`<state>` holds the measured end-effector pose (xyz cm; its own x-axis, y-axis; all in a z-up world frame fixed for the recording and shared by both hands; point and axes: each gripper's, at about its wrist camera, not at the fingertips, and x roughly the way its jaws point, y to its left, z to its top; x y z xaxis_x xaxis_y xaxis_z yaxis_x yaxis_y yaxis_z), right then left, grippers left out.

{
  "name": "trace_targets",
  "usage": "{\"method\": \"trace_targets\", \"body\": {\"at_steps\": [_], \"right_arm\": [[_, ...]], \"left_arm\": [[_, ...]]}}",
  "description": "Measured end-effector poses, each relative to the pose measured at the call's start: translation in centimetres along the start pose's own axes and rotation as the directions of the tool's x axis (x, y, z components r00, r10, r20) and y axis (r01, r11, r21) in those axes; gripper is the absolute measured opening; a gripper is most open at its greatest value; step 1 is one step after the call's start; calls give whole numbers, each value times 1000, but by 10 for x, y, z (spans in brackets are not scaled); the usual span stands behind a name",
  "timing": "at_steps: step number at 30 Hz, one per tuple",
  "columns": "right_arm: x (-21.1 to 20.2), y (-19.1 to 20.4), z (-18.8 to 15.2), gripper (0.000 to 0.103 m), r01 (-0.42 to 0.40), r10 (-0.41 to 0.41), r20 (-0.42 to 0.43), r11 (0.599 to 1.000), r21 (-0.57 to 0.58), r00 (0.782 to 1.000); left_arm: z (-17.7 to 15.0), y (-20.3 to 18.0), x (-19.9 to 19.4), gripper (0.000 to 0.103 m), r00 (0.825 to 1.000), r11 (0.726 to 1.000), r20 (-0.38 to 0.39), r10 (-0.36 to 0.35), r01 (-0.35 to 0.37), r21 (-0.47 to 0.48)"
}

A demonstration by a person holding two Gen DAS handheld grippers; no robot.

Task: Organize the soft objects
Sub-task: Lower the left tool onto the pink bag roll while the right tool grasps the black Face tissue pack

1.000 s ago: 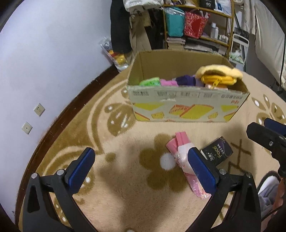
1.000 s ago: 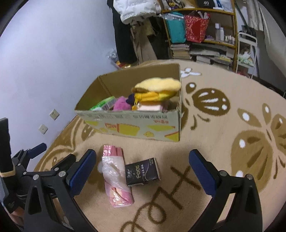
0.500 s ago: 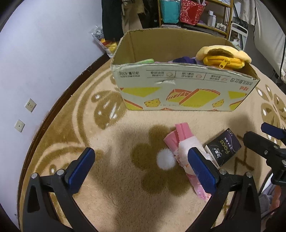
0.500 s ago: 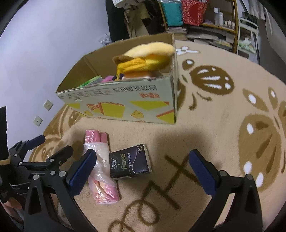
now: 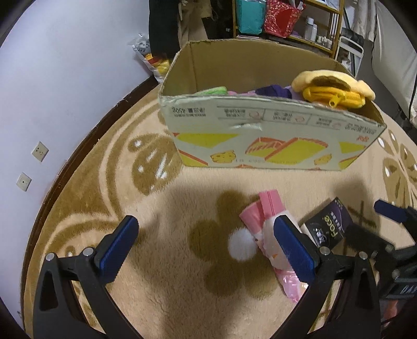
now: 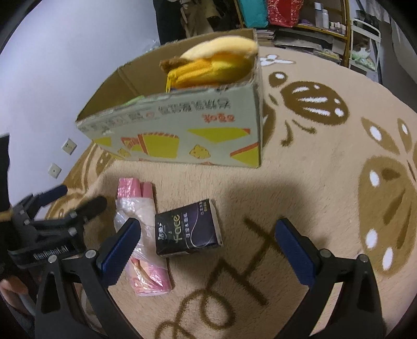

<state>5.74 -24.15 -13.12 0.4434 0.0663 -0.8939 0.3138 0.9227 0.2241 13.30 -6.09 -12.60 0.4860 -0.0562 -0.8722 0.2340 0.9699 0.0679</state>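
A pink plastic-wrapped pack [image 5: 268,229] [image 6: 140,229] and a dark "Face" tissue pack [image 5: 329,226] [image 6: 187,229] lie on the beige carpet in front of a cardboard box [image 5: 271,140] [image 6: 182,133]. The box holds a yellow plush [image 5: 333,88] [image 6: 216,62], a purple item [image 5: 271,91] and a green item [image 5: 211,91]. My left gripper [image 5: 206,250] is open and empty, low over the carpet, its right finger over the pink pack. My right gripper [image 6: 208,250] is open and empty, straddling the tissue pack.
A white wall [image 5: 65,78] with two sockets and a dark baseboard runs along the left. Shelves [image 5: 286,20] with bags and bottles stand behind the box. The patterned carpet [image 6: 338,182] stretches to the right.
Both grippers have moved forward and down toward the packs and the box, which now look larger. Both stay open. Nothing on the carpet has moved.
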Motion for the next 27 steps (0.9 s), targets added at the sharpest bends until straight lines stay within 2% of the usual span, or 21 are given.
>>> {"method": "trace_targets", "body": {"at_steps": [4, 13, 17, 27], "right_arm": [[7, 2, -3, 103, 11, -12, -27, 1000, -16, 1000], [26, 7, -8, 103, 15, -19, -83, 999, -47, 996], [36, 12, -12, 101, 16, -24, -116, 997, -69, 993], [42, 14, -13, 101, 24, -35, -120, 996, -92, 992]], "left_arm": [[4, 1, 7, 102, 1000, 1000, -18, -9, 9, -12], [7, -5, 20, 102, 993, 995, -61, -97, 96, -24], [7, -14, 26, 102, 989, 993, -83, -119, 119, 0], [4, -35, 44, 102, 978, 988, -150, -144, 150, 28]]}}
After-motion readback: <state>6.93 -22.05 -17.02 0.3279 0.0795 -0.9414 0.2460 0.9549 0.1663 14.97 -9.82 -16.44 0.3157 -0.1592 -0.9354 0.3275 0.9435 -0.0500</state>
